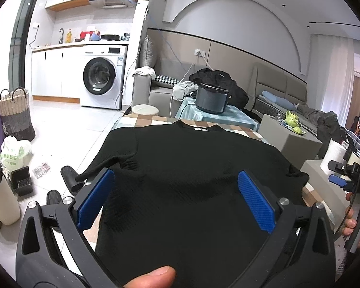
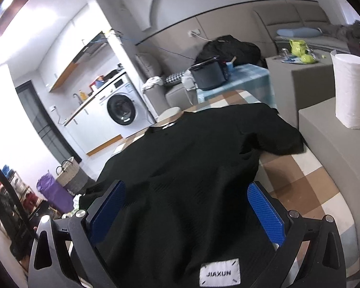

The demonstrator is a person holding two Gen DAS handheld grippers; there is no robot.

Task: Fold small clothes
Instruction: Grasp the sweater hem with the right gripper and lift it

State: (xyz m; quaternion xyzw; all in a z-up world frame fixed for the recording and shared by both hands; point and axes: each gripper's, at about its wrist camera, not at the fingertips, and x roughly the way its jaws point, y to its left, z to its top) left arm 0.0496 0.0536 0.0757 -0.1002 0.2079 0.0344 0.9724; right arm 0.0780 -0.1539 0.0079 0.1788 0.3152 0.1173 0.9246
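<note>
A black short-sleeved top (image 1: 192, 180) lies spread flat, neck away from the cameras, on a bench (image 2: 300, 180) covered in a brown, white and pale checked cloth. Its hem end is nearest both cameras, and a white "JIAXUN" label (image 2: 219, 273) shows at the near edge in the right wrist view. 1 sleeve reaches toward the bench's left edge, where its tip seems to hang over, and the other lies out toward the right edge.

The left tongs (image 1: 176, 198) stand wide, their 2 blue pads (image 1: 96, 199) apart over the lower body of the top, with nothing between them. The right tongs (image 2: 184, 212) are likewise wide and hold nothing, hovering over the hem area on the right side; whether either pair touches the cloth I cannot tell. In the left wrist view the right tongs appear at the far right edge, held in a hand (image 1: 355, 218).

By my reading, the step in hand is the start of the fold: the top looks laid out and no fold is made yet. The next move likely calls for each pair of tongs to close on an edge of the cloth, perhaps the hem corners or a sleeve and side, pinching only the intended layers. The knit looks limp, so it could sag or bunch if lifted unevenly.

A paper towel roll (image 2: 350, 91) stands on a grey block beside the bench, well apart from the top.
</note>
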